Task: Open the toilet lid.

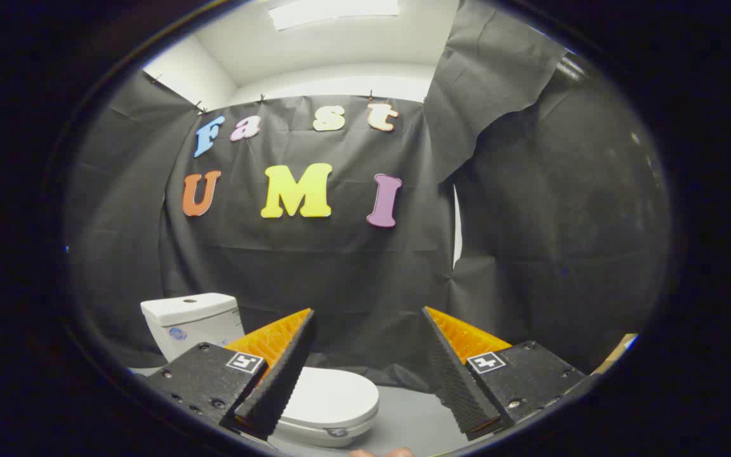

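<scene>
A small white toilet stands on the grey floor, below and ahead of my gripper [368,314]. Its lid [330,397] lies flat and closed over the bowl. The white tank [191,320] rises behind it, against the black cloth wall. My gripper is open, its two black fingers with orange backs spread wide and nothing between them. The left finger [280,374] overlaps the lid's left part in the view. The right finger [457,374] sits over bare floor to the right of the toilet. The gripper hangs above the toilet, apart from it.
Black cloth walls [340,273] close in the booth behind and to the right. Grey floor [410,416] spreads to the right of the toilet. A person's fingertips [381,452] peek in at the very bottom. A tan edge [616,352] shows at far right.
</scene>
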